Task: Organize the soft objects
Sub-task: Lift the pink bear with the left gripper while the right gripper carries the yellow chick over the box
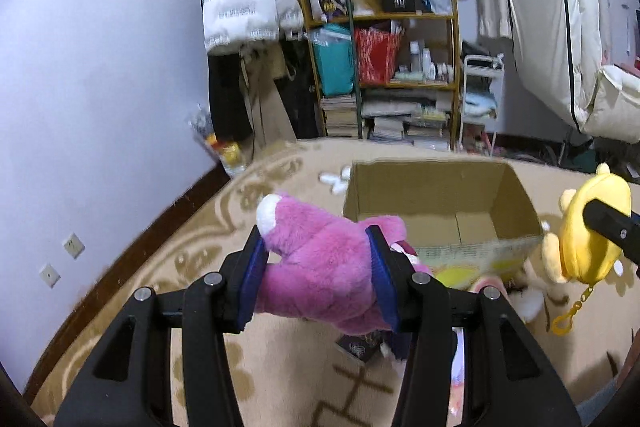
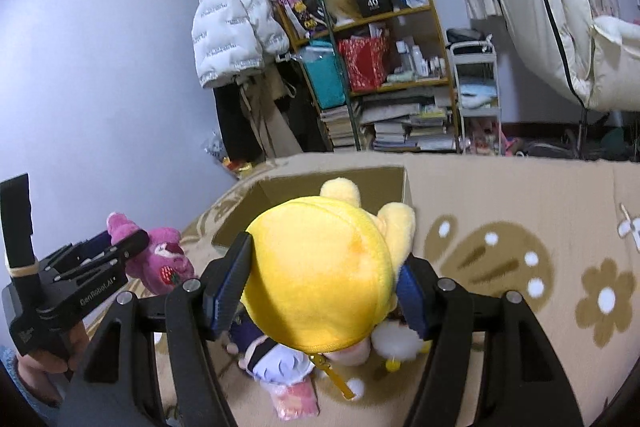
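Left tool (image 1: 320, 279) clamped on pink plush bear (image 1: 320, 263), blue pads pressing its sides, held above patterned rug (image 1: 280, 379), near cardboard box (image 1: 436, 203)
Right tool (image 2: 320, 291) gripping yellow plush (image 2: 320, 275), jaws wide around it, box just beyond
More soft toys (image 2: 276, 363) lying on rug below
Shelf (image 1: 384, 75) far behind

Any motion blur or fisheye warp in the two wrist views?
Left wrist: cardboard box rim smeared, pink plush sharp in the left gripper. Right wrist: yellow plush sharp in the right gripper; shelf leans, corners vignetted.
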Motion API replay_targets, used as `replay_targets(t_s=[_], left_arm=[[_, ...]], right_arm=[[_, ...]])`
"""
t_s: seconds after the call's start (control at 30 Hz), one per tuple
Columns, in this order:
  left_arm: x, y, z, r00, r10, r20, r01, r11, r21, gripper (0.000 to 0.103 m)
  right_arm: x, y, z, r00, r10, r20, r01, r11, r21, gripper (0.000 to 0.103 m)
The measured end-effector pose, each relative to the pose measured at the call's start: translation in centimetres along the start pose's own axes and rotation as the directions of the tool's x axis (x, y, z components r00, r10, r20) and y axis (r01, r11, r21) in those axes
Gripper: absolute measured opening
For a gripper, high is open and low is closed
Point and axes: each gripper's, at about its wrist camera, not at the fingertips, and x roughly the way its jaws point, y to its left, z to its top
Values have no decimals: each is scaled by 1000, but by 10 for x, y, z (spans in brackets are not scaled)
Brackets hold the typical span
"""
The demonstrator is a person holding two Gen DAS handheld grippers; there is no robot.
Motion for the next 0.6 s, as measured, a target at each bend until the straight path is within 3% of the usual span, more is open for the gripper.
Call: replay_targets(t_s=[0.4,0.6], left_arm=[[19,-13,49,994,19,110,-20,1000,13,47],[32,-26,60,990,-10,142,5,999,37,48]], right_arm=[[26,-8,37,997,12,78,-10,1000,-21,70],[47,-9,45,997,8,81,-4,999,-41,71]])
